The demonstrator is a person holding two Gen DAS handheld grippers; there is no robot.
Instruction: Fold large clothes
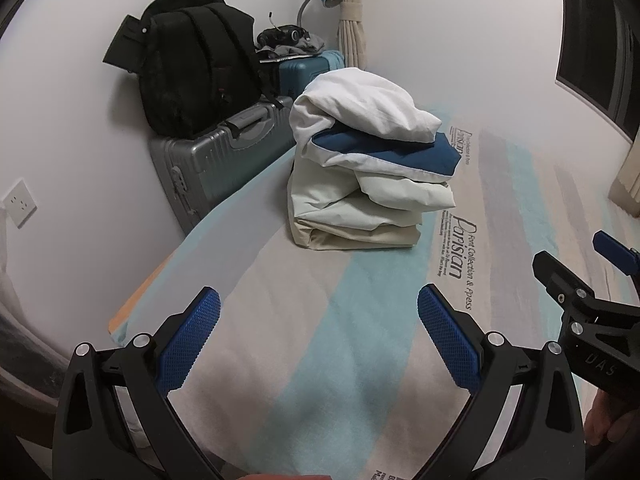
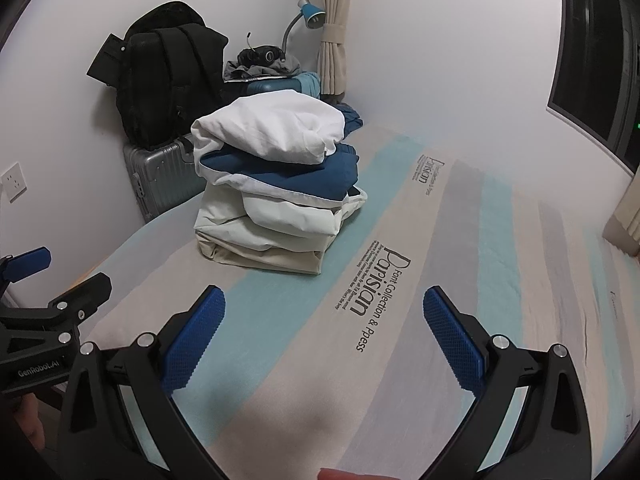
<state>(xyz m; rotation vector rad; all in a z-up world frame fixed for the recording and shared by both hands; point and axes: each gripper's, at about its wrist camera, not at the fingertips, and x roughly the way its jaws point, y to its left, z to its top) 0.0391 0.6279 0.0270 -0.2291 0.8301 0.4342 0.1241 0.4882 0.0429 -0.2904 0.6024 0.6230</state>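
Hovering apart, L tool (image 1: 319, 308) & R tool (image 2: 324, 308) agape; clothes stack (image 1: 368, 172) ahead.

Left gripper (image 1: 319, 316): jaws spread wide, nothing between blue pads (image 1: 192, 340), pointing forward and slightly down. Right gripper (image 2: 324, 318): same, jaws wide apart, empty, blue pads (image 2: 452, 340) clear. Side by side, near each other, roughly parallel. Bit of hand (image 1: 604, 420) visible behind right gripper at frame edge.

Side-by-side wrist views, low over the bed (image 1: 280, 320), both facing the clothes stack (image 1: 368, 168).
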